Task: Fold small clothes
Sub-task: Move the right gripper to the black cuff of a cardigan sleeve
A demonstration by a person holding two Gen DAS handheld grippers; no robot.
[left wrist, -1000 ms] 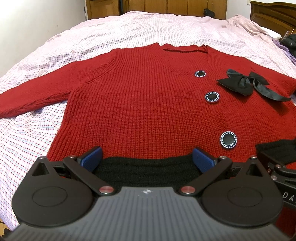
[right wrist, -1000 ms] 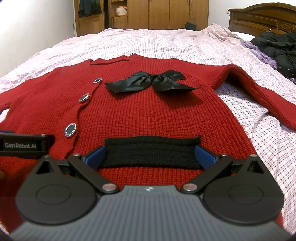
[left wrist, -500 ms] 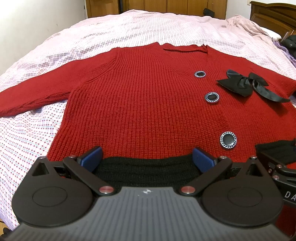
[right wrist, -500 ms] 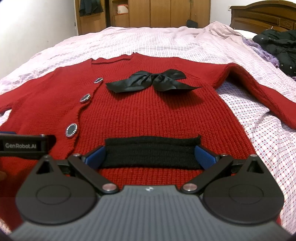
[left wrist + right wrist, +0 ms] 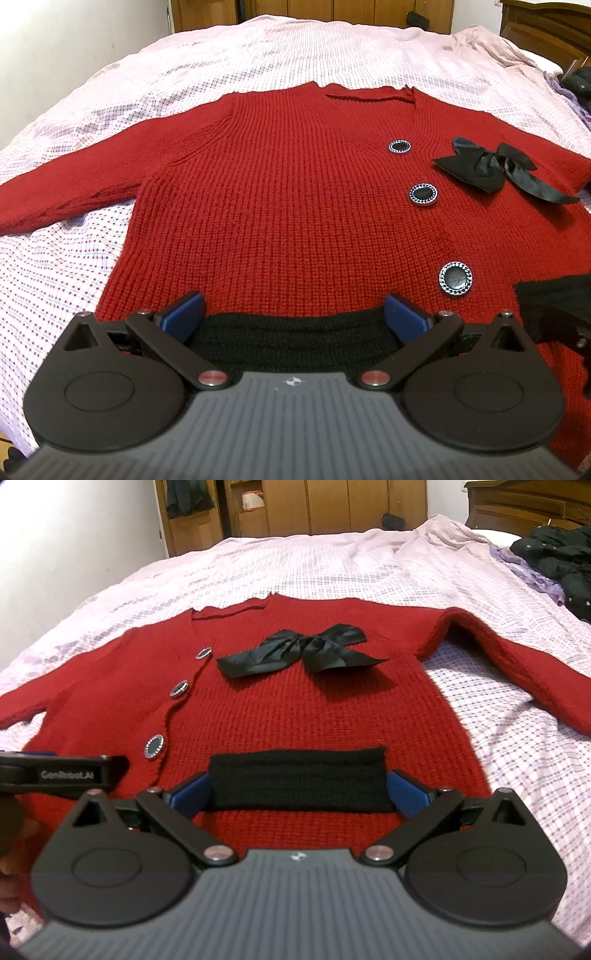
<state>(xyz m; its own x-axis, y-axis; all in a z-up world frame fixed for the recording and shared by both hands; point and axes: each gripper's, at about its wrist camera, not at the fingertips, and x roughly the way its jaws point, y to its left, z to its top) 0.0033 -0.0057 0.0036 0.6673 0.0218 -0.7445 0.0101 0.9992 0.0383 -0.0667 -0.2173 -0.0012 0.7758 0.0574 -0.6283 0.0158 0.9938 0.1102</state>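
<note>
A red knit cardigan (image 5: 295, 203) lies flat, front up, on the bed, with three dark buttons (image 5: 455, 278) and a black bow (image 5: 476, 166). My left gripper (image 5: 294, 314) is open low over the hem, its blue fingers standing at either end of a black knit band (image 5: 295, 336). In the right wrist view the cardigan (image 5: 332, 720) fills the middle, the bow (image 5: 306, 650) on its chest. My right gripper (image 5: 298, 792) is open as well, spanning the other black band (image 5: 299, 782). Neither holds fabric. Both sleeves lie spread outward.
A pink checked sheet (image 5: 55, 277) covers the bed around the cardigan. A dark pile of clothes (image 5: 554, 554) lies at the far right near the wooden headboard (image 5: 535, 498). Wooden wardrobes (image 5: 332, 506) stand beyond the bed. The left gripper's body (image 5: 66, 775) shows at the left edge.
The right wrist view has shifted slightly, so the collar and bow sit lower in it. The left wrist view is almost unchanged. Both grippers stay open over the black bands.
</note>
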